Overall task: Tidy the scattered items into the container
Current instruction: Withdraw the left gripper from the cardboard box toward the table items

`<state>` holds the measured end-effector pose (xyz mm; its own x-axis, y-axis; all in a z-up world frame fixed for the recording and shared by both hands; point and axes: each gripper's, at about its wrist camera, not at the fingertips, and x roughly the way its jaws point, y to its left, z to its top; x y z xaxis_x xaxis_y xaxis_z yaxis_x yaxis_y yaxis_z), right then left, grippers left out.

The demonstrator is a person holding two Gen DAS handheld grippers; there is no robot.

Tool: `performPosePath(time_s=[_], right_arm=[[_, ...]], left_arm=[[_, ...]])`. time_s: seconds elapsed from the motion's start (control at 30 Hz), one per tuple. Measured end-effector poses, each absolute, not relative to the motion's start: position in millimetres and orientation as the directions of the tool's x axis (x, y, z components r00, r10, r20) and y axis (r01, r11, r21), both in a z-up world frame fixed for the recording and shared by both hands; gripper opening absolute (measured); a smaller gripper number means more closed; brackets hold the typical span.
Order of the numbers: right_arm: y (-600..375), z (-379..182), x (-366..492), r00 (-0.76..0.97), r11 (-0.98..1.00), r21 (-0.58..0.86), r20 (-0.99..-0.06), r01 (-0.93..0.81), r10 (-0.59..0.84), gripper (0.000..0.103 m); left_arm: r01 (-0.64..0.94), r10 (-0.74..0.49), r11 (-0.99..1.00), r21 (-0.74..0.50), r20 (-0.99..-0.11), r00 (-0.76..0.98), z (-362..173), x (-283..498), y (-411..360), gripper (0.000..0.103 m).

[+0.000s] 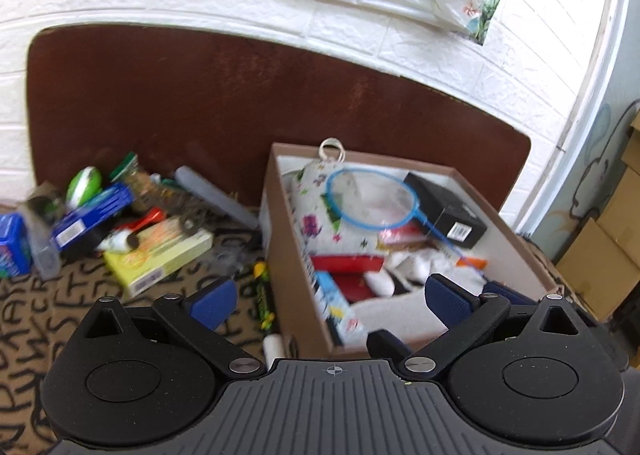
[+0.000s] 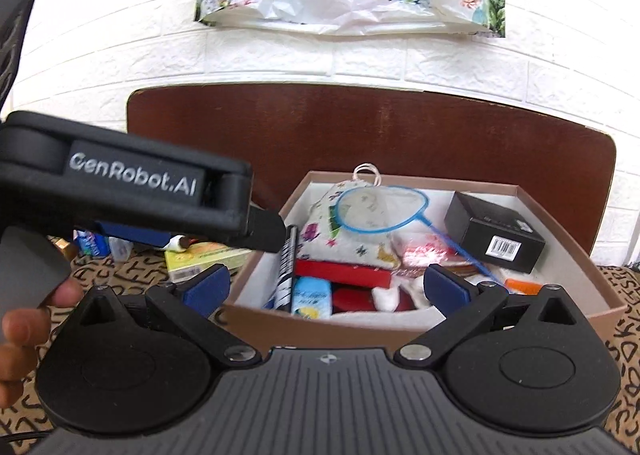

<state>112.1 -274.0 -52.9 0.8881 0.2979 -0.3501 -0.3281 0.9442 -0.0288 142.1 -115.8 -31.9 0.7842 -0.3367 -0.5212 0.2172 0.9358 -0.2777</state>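
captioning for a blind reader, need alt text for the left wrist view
An open hand-held gripper hovers at the near edge of a brown box holding a blue net, a black carton and other items. To its left, a yellow box and more clutter lie scattered.

In the left wrist view, the pile of loose items at middle left was motion-blurred; label text on the blue box and yellow box could not be read. A blue container was cut off by the left frame edge. The cardboard box had its near wall hidden behind the left gripper.

In the right wrist view, the left gripper's body covered most of the pile at middle left. A hand was cropped at the lower left edge. Items low in the box were blurred and partly overlapped, so they could not be identified.
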Motion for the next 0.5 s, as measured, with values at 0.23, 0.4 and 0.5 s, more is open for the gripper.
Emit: performPosePath(time_s=[0.23,0.4,0.5], right_arm=[[-255,-57,86,0.860,0.927,-0.010,-0.378,-0.375,0.344,0.103],[-235,-63,64,0.835,0.909,-0.034,-0.410,-0.416,0.367,0.103],[-225,-67,52,0.813,0.897,-0.027,-0.434,-0.442,0.388,0.103]], left_arm=[[0.140,-0.245,0.965,-0.221,-0.578,0.779,-43,103,-94,0.103],[0.072,-0.157,0.984,-0.161,-0.621,0.768,-50,80,-80,0.103],[0.038,-0.101,0.993,-0.111,-0.635,0.766,-54,68,-75,0.103]])
